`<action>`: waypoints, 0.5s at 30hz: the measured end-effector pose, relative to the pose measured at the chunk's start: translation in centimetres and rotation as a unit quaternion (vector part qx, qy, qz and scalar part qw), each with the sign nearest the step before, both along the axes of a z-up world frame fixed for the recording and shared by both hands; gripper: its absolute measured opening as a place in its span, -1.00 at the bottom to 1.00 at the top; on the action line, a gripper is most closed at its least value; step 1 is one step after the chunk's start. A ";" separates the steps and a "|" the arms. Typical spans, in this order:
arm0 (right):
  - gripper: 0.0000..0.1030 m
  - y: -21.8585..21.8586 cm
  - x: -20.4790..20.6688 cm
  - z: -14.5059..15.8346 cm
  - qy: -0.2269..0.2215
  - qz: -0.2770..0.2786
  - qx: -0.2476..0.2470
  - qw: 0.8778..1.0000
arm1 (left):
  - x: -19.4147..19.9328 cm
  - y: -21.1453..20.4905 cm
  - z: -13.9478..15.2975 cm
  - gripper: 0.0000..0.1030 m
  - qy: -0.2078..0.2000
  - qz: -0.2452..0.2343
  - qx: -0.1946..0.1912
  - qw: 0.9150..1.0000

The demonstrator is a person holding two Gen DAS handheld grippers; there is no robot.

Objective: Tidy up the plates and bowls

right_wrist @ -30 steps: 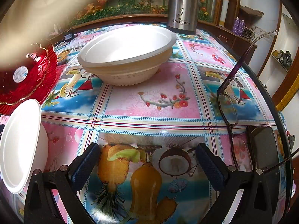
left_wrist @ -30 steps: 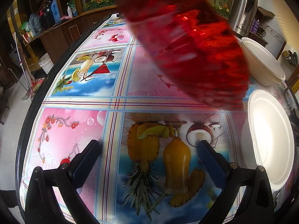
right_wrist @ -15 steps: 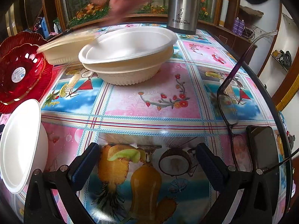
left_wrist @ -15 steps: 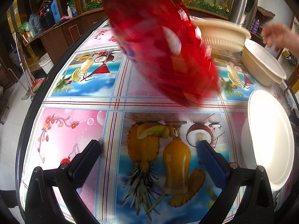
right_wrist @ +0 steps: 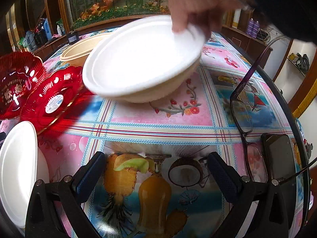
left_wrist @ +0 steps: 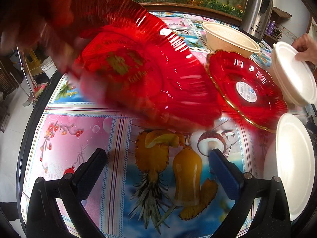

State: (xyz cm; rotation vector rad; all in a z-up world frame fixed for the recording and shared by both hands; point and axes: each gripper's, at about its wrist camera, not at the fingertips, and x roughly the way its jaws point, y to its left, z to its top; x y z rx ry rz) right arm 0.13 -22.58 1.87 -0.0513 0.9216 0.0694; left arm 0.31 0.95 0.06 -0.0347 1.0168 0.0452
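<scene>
A person's hand (left_wrist: 29, 25) holds a blurred red glass plate (left_wrist: 138, 75) tilted above the table. A second red plate (left_wrist: 245, 89) with a white label lies to its right; both show at the left of the right wrist view, the lettered one (right_wrist: 15, 87) and the labelled one (right_wrist: 53, 99). Another hand (right_wrist: 198, 4) grips the rim of a white bowl (right_wrist: 142, 59), also seen far right (left_wrist: 293, 73). A beige bowl (left_wrist: 229, 38) sits behind. A white plate (left_wrist: 295, 164) lies between the grippers (right_wrist: 17, 170). My left gripper (left_wrist: 158, 164) and right gripper (right_wrist: 156, 168) are open and empty.
A steel kettle (left_wrist: 257, 10) stands at the back. Glasses (right_wrist: 243, 107) and a dark phone (right_wrist: 279, 156) lie near the table's right edge. The fruit-print tablecloth (right_wrist: 178, 115) covers the round table; a wooden cabinet (right_wrist: 51, 39) runs behind it.
The hand-held red plate has swung down and left. A second red plate now lies on the table, the beige bowl sits farther back, and a hand has tilted the white bowl. Both grippers stayed still.
</scene>
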 end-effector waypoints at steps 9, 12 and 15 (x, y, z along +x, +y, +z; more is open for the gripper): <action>0.99 0.0 0.1 0.0 0.000 0.000 0.000 1.000 | 0.1 0.1 -0.1 1.00 0.000 0.000 0.000 1.000; 0.99 -0.1 0.0 0.0 0.000 0.000 0.000 1.000 | 0.1 0.1 -0.1 1.00 0.000 0.000 0.000 1.000; 0.99 0.0 0.0 0.0 0.000 0.000 0.000 1.000 | 0.0 -0.2 0.1 1.00 0.000 0.000 0.000 1.000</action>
